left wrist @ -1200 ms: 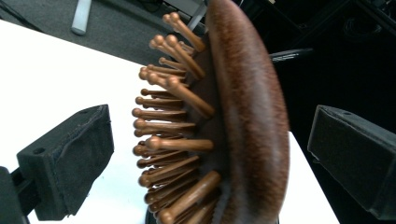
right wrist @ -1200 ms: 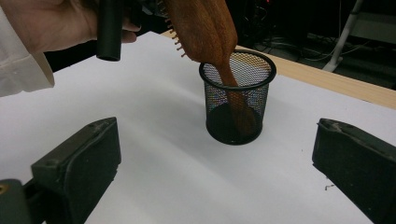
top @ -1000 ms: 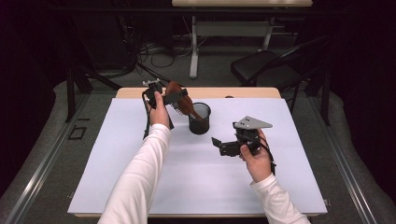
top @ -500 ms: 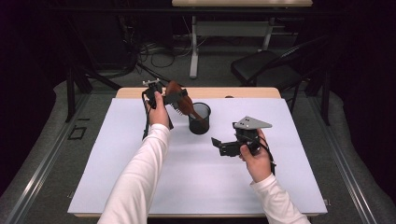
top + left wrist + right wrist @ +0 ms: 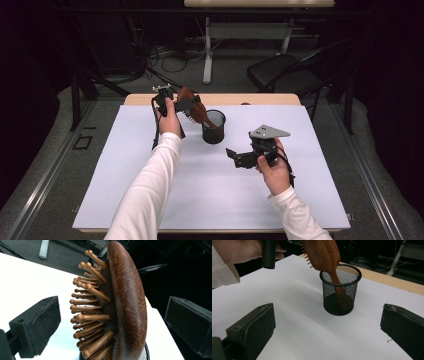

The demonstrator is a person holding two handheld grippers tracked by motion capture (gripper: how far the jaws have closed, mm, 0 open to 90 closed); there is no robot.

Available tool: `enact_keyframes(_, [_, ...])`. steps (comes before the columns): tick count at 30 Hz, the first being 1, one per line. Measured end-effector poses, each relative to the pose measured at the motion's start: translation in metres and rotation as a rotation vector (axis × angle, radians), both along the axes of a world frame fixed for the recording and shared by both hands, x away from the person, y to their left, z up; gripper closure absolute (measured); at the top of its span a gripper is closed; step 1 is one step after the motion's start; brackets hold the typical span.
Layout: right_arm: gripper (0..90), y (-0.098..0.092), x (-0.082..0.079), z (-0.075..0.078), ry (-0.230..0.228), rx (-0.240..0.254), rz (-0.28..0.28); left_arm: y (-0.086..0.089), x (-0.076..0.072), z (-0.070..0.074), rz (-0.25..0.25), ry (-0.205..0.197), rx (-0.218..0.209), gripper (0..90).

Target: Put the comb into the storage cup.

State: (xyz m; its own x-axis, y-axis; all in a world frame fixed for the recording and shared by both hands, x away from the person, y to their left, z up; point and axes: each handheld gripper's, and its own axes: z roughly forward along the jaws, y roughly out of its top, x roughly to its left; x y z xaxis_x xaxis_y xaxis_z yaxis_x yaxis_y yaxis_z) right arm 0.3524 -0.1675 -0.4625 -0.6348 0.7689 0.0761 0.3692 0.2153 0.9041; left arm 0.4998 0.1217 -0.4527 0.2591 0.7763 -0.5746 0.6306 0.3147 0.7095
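A brown wooden hairbrush (image 5: 196,111) leans with its handle down inside a black mesh cup (image 5: 213,128) at the back middle of the white table. My left gripper (image 5: 186,103) is open around the brush head. In the left gripper view the brush (image 5: 126,302) stands between the two jaws with a gap on each side, and its bristles point at the left jaw. My right gripper (image 5: 234,155) is open and holds nothing, to the right of the cup and nearer the person. In the right gripper view the cup (image 5: 340,293) and the brush (image 5: 324,252) lie ahead of the jaws.
The white sheet (image 5: 125,190) covers most of the table, with a wooden strip (image 5: 260,99) bare along the back edge. A black chair (image 5: 285,72) and floor cables (image 5: 170,60) lie beyond the table.
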Motion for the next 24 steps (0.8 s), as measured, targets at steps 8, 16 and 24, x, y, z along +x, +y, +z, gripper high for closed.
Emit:
enact_keyframes(8, [0.0,-0.0009,0.0001,0.0005,0.015,0.014,0.002,0.0014,-0.0004,0.0014,-0.008,0.003,0.012,0.5])
enact_keyframes(16, [0.0,0.0009,-0.0009,0.0004,0.012,0.009,0.008,0.0059,-0.0006,0.0042,-0.006,0.002,0.022,0.4])
enact_keyframes(24, [0.0,0.0017,-0.0007,-0.0004,0.014,0.000,0.011,0.0097,-0.0017,0.0080,-0.010,0.000,0.022,0.5])
